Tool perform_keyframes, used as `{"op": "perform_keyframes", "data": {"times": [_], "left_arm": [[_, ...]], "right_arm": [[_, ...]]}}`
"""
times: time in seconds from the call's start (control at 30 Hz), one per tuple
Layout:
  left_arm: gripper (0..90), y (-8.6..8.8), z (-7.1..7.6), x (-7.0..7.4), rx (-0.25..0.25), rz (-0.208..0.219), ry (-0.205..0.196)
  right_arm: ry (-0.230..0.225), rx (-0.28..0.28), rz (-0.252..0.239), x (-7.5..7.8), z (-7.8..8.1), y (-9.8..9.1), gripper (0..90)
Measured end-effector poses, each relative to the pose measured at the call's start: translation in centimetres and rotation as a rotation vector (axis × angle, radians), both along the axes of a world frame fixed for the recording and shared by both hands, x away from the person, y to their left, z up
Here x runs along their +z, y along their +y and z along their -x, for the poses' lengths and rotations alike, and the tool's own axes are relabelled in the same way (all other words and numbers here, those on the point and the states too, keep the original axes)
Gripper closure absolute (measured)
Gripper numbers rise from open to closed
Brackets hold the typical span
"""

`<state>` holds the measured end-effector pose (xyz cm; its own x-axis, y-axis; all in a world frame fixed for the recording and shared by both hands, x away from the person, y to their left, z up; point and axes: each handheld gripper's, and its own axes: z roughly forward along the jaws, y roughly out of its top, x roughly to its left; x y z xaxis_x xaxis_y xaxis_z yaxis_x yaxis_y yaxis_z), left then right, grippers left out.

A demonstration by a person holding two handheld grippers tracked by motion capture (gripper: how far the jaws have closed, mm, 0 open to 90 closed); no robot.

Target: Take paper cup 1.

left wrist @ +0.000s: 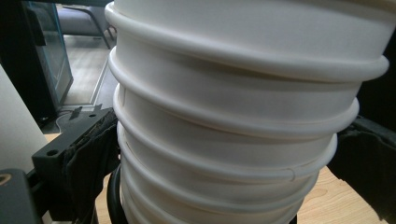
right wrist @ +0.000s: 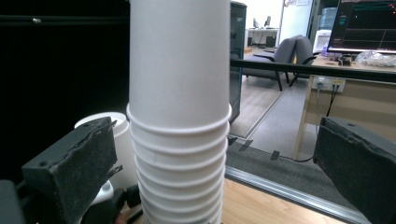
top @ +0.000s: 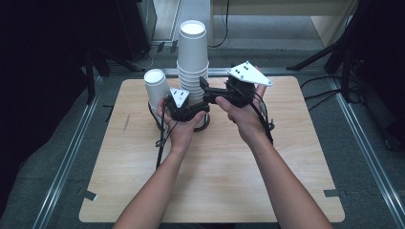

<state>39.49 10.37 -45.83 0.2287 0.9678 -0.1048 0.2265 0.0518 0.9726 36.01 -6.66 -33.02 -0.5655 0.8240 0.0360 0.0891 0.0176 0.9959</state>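
A tall stack of white paper cups (top: pixel 193 57) stands upside down at the back middle of the wooden table (top: pixel 215 181). My left gripper (top: pixel 193 109) holds the stack low down. In the left gripper view the ribbed rims of the stack (left wrist: pixel 224 116) sit tight between both black pads, so the left gripper (left wrist: pixel 224 158) is shut on it. My right gripper (top: pixel 206 90) reaches the stack from the right, higher up. In the right gripper view the stack (right wrist: pixel 180 116) stands between the wide-apart jaws of the right gripper (right wrist: pixel 215 172), with a gap on each side.
A shorter white cup (top: pixel 156 88), also upside down, stands just left of the stack and shows as the short cup (right wrist: pixel 109 140) behind the left jaw. Metal rails and dark floor border the table. The table's near half is bare wood.
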Motion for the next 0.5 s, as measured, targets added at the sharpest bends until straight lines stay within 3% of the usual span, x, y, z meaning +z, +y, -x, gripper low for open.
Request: {"op": "perform_keyframes", "data": {"times": [0.3,0.5], "left_arm": [[0.5,0.0,0.1,0.0,0.002,0.003,-0.002],[0.7,0.1,0.1,0.0,-0.002,0.003,-0.003]], "right_arm": [[-0.020,0.004,-0.016,1.2,-1.0,1.5,0.0],[-0.002,0.005,-0.064,1.8,-2.6,2.4,1.6]]}}
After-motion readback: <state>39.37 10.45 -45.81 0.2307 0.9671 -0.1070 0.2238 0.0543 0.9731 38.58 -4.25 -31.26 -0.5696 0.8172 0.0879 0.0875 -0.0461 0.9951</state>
